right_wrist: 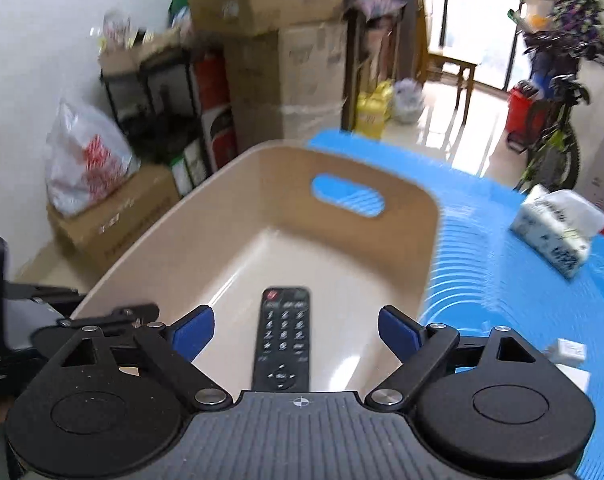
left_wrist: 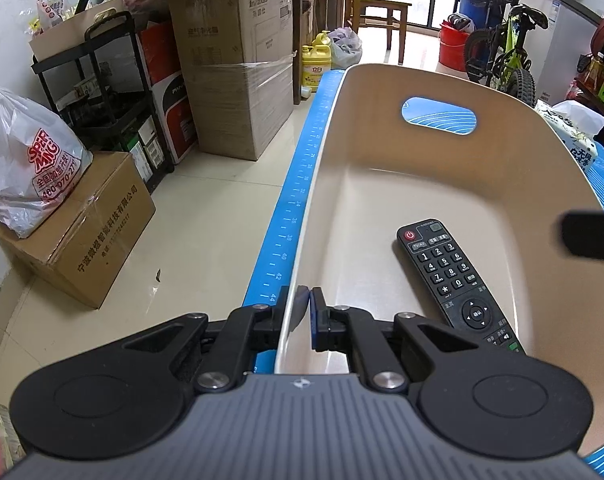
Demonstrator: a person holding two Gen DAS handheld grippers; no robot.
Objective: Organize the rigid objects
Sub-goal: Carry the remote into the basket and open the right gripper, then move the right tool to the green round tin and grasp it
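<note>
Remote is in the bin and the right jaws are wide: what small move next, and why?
Probably lift the right hand-held gripper clear of the beige bin: the remote lies flat on its floor, untouched by the open pads. The left hand-held gripper pinches the bin's rim, steadying it.

Smooth glossy plastic bin [left_wrist: 442, 184]; matt black plastic remote [left_wrist: 456, 276]; ribbed blue mat [right_wrist: 502, 248]; glossy floor tiles [left_wrist: 206, 216].

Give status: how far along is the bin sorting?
Done: remote control lies flat inside the beige bin. In hand: left gripper clamps the bin's rim; right gripper is open and empty above the remote. Left: tissue pack and small white item on the blue mat.
</note>
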